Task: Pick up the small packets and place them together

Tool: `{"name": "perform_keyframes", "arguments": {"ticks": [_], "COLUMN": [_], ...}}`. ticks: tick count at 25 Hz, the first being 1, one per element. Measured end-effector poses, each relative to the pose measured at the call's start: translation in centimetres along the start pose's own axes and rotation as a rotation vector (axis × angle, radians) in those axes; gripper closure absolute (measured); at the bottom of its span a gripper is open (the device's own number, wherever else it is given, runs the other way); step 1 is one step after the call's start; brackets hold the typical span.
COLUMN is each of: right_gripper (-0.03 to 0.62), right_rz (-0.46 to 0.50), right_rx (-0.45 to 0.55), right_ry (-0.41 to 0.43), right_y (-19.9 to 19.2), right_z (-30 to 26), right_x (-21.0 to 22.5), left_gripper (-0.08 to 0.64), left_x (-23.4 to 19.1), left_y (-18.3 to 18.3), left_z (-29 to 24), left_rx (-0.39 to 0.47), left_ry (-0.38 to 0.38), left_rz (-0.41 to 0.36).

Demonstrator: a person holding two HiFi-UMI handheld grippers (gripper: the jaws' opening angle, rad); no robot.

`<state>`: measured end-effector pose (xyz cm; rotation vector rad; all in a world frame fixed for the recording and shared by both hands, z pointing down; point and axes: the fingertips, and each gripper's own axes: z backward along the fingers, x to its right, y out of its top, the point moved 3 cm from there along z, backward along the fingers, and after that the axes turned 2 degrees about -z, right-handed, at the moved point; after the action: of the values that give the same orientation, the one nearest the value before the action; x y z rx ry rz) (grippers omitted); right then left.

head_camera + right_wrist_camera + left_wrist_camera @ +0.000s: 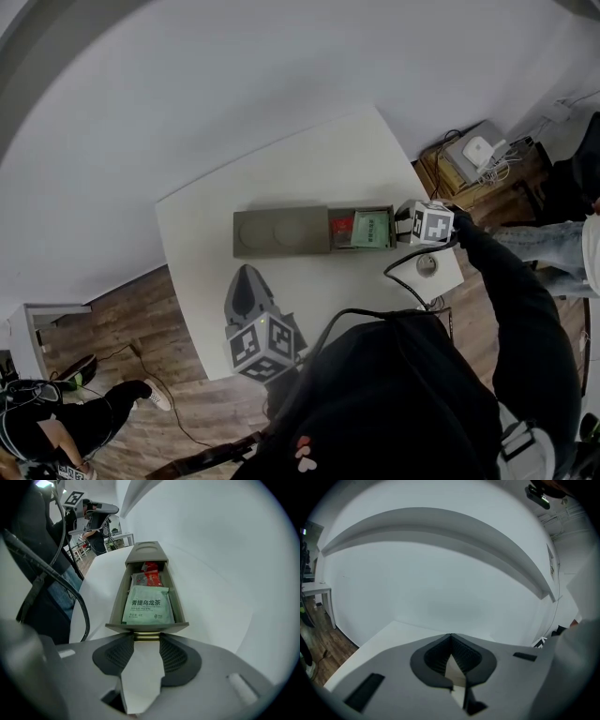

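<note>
You are near the end, by my reading. The green packet (147, 605) lies flat in the open drawer (117, 607), with the red packet (149, 579) just beyond it and partly under its far edge, so the two sit together. No other packet shows on the white table (309, 159). Your right gripper (147, 639) is at the drawer's near end, its jaws set wide on the drawer handle (147, 636), which fills the gap between them. Your left gripper (451, 637) hangs over the table's near left edge, jaws together on nothing. What is left seems to be the drawer, half out of its grey case (281, 232).
</note>
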<state>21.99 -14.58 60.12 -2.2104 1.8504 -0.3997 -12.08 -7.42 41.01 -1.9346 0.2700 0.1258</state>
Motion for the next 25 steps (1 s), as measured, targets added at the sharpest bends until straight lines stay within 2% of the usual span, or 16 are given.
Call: {"name": "perform_keyframes", "arguments": {"ticks": [14, 19, 22, 25], "right_gripper": [0.426, 0.397, 0.397, 0.397], "right_rz": [-0.018, -0.061, -0.074, -0.047], "right_rx": [-0.012, 0.011, 0.06, 0.179], "right_ry": [0.009, 0.048, 0.012, -0.026], "right_y": [-0.7, -0.8, 0.3, 4.5], "right_z": [-0.7, 0.7, 3.1, 5.5], "right_x": [0.4, 0.5, 1.7, 2.7], "left_gripper": [0.56, 0.558, 0.56, 0.56], "left_x": [-0.5, -0.5, -0.6, -0.4], "left_y": [0.3, 0.1, 0.0, -0.2], "left_z": [-0.4, -0.6, -0.7, -0.9], "left_rx": [0.0, -0.007, -0.009, -0.011], "left_ry": [0.004, 0.004, 0.004, 0.002], "left_rz": [-0.001, 0.006, 0.007, 0.007]}}
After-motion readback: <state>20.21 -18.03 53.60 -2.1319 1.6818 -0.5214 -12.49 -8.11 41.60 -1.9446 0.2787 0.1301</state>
